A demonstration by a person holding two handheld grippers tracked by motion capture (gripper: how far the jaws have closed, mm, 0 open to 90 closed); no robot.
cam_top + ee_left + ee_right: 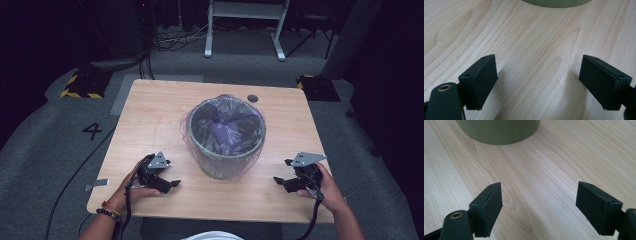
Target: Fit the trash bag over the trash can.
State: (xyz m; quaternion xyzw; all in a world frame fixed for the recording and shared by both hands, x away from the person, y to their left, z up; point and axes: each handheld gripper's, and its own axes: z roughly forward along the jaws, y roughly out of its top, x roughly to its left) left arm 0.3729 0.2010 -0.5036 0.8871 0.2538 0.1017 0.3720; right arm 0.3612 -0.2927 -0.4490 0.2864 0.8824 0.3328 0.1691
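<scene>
One waste bin stands near the middle of the light wooden worktop, a round, grey-green bin that narrows toward its base. A thin, see-through purple bin liner sits inside it, with its edge folded over the rim and hanging loosely down the outer wall. In the left gripper view the bin's base shows at the top edge; in the right gripper view the lower wall rises at the top left.

The left gripper sits low on the worktop just to the near left of the bin, held in the person's left hand, which wears beaded bracelets at the wrist. Its jaws stand wide apart with bare wood grain between them, holding nothing. The right gripper rests to the near right of the bin in the right hand, its jaws likewise spread wide and empty. Both grippers point inward toward the bin, each near it but apart from it.

A small dark round hole marks the far side of the worktop behind the bin. Grey carpet surrounds the worktop, with a "4" marked on it to the left.
</scene>
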